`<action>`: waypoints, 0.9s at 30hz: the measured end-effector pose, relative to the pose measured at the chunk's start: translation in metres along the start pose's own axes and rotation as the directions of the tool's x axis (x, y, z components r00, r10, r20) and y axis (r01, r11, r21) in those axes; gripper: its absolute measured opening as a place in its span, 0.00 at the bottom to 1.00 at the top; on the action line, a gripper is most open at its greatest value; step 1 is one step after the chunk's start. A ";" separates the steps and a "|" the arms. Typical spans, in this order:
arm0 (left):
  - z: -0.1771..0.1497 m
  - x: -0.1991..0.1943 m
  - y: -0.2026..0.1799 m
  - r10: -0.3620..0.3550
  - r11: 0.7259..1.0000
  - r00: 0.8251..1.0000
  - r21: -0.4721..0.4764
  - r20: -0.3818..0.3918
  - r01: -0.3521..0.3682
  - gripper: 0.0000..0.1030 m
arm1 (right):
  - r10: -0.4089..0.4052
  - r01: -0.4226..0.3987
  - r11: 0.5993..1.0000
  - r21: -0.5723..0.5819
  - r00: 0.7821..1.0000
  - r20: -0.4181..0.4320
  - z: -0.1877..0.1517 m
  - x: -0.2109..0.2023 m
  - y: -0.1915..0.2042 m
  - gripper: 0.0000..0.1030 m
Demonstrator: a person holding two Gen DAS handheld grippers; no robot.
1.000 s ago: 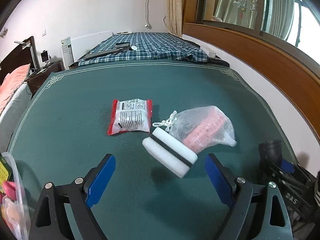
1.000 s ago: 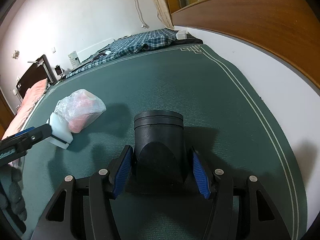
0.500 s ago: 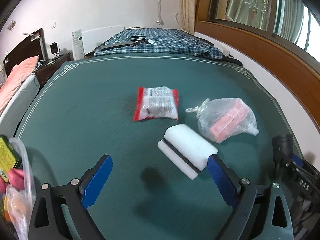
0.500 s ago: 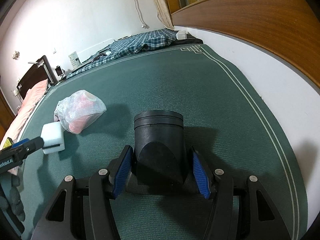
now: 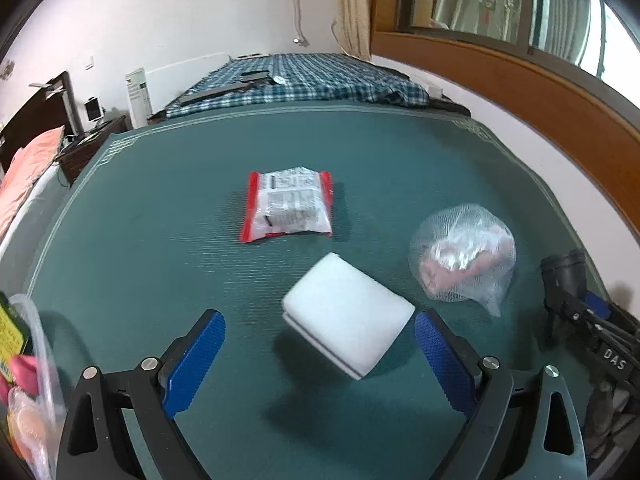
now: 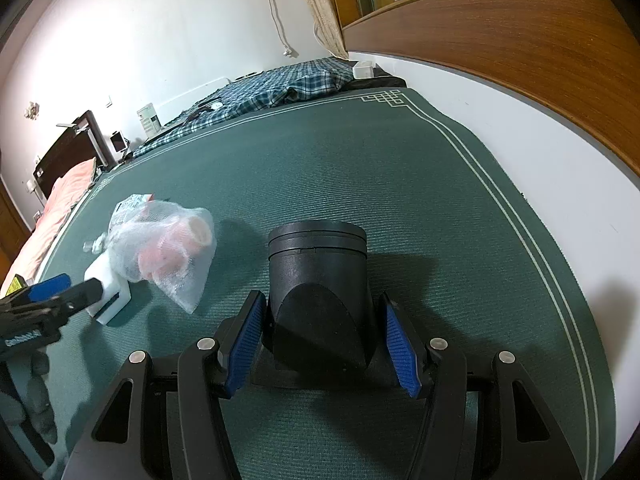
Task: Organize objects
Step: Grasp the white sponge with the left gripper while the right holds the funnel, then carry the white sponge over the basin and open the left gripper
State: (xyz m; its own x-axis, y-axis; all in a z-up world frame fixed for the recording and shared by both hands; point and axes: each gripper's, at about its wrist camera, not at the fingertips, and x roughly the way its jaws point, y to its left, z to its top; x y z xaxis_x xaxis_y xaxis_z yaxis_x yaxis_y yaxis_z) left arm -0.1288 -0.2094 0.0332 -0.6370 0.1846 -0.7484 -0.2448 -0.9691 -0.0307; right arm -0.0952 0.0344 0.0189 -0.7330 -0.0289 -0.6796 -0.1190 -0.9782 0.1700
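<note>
A white sponge (image 5: 348,320) with a dark stripe lies on the green table (image 5: 160,264). My left gripper (image 5: 318,318) is open, its blue fingertips on either side of the sponge's near end. Behind the sponge lie a red-edged packet (image 5: 288,204) and, to the right, a mesh bag (image 5: 464,256) holding something pink. My right gripper (image 6: 320,308) is shut on a black cylinder (image 6: 318,272) that stands on the table. In the right wrist view the mesh bag (image 6: 164,248), the sponge (image 6: 108,292) and the left gripper (image 6: 44,300) sit to the left.
A clear plastic bag (image 5: 28,380) with colourful items sits at the table's near left edge. A checked cloth (image 5: 300,80) covers the far end. A white wall and wooden sill (image 6: 520,60) run along the right side. A bed with a pink pillow (image 5: 28,176) stands on the left.
The left gripper has closed in on the sponge, which now lies flat between its fingertips. The mesh bag has shifted slightly. The right gripper and the cylinder have not moved.
</note>
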 end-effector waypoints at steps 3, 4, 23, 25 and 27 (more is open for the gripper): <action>0.000 0.007 -0.006 0.003 1.000 1.000 0.027 -0.011 -0.003 0.95 | 0.000 0.000 1.000 0.000 1.000 0.000 0.000 0.000 0.000 0.58; 0.000 0.009 -0.007 0.004 0.999 1.000 0.032 -0.013 -0.003 0.95 | 0.000 0.000 1.000 0.000 1.000 0.000 0.000 0.000 0.000 0.58; 0.000 0.016 -0.014 -0.019 0.997 1.000 0.073 -0.010 0.020 0.69 | 0.000 0.000 1.000 0.000 1.000 0.001 0.000 0.000 0.000 0.58; 0.000 0.014 -0.012 -0.014 0.998 1.000 0.065 -0.008 0.015 0.69 | -0.001 0.001 1.000 0.000 1.000 0.001 0.000 0.000 0.000 0.58; 0.000 0.010 -0.007 -0.009 0.999 1.000 0.050 -0.002 0.010 0.69 | 0.000 0.000 1.000 0.000 1.000 0.001 0.000 0.000 0.000 0.58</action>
State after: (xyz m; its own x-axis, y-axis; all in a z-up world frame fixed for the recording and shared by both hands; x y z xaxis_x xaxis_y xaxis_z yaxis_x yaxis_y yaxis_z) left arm -0.1333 -0.2004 0.0255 -0.6333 0.1935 -0.7493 -0.2871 -0.9579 -0.0047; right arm -0.0952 0.0339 0.0189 -0.7333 -0.0283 -0.6793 -0.1192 -0.9783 0.1694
